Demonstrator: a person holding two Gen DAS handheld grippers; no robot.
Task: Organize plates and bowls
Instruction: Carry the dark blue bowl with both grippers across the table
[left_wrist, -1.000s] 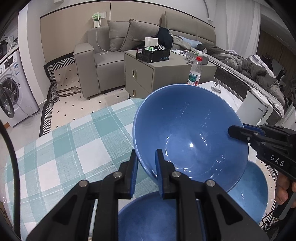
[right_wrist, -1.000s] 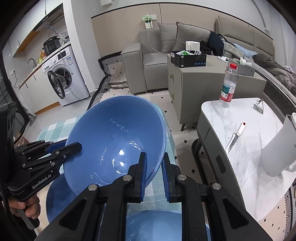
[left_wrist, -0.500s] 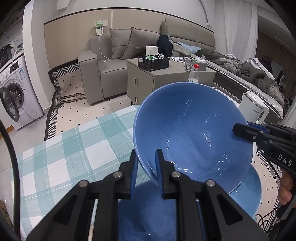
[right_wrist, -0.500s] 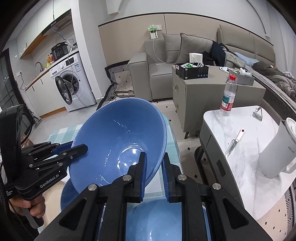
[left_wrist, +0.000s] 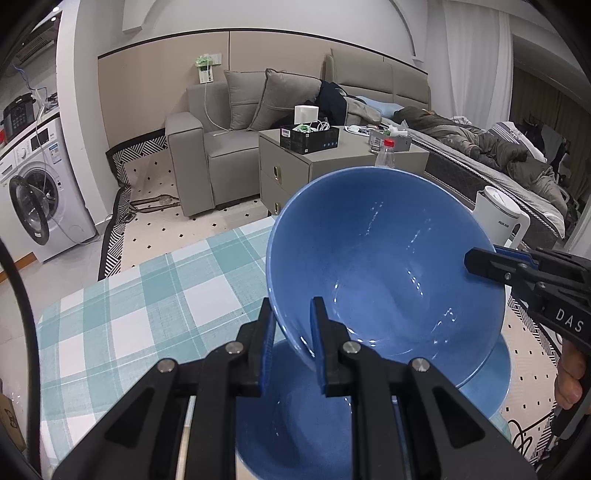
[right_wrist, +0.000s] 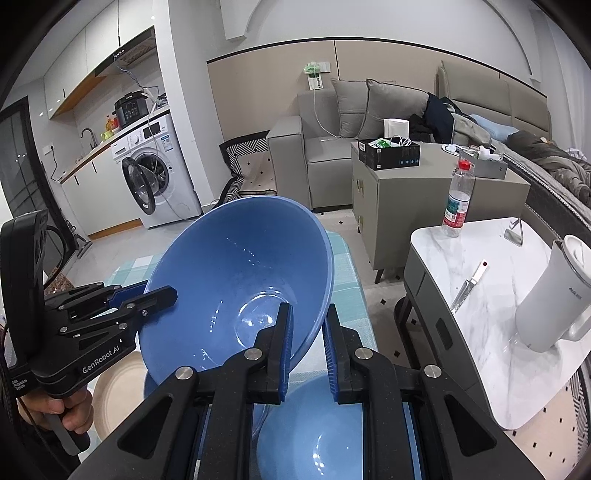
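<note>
Holding a big blue bowl (left_wrist: 384, 266) between my two claws, I see it tilted in the air above the table (left_wrist: 147, 295), its glossy inside empty apart from glints of light. My left claw (left_wrist: 291, 328) is clenched on the near rim, one pad inside the wall and one outside; my right claw (right_wrist: 307, 332) is clenched on the opposite rim the same way. Each claw also shows in the other's camera, gripping the far edge of the bowl. The bowl is round, deep and smooth like glazed ceramic, with a flat circular base visible through the sheen. Just below the big blue bowl sit more blue bowls: a lower bowl (left_wrist: 295, 424) directly under my left claw, also empty, and a second blue bowl (left_wrist: 491, 376) peeking out beneath the far side of the held one. Beside them, to the left of the held bowl in the right camera, lies a flat cream plate (right_wrist: 118, 391), matte and pale. The table wears a soft checked cloth in teal and white. Right of the held bowl stands a marble-topped side table (right_wrist: 491, 350) carrying a white kettle (right_wrist: 554, 295), a clear plastic bottle (right_wrist: 458, 199) and a knife (right_wrist: 467, 286).
</note>
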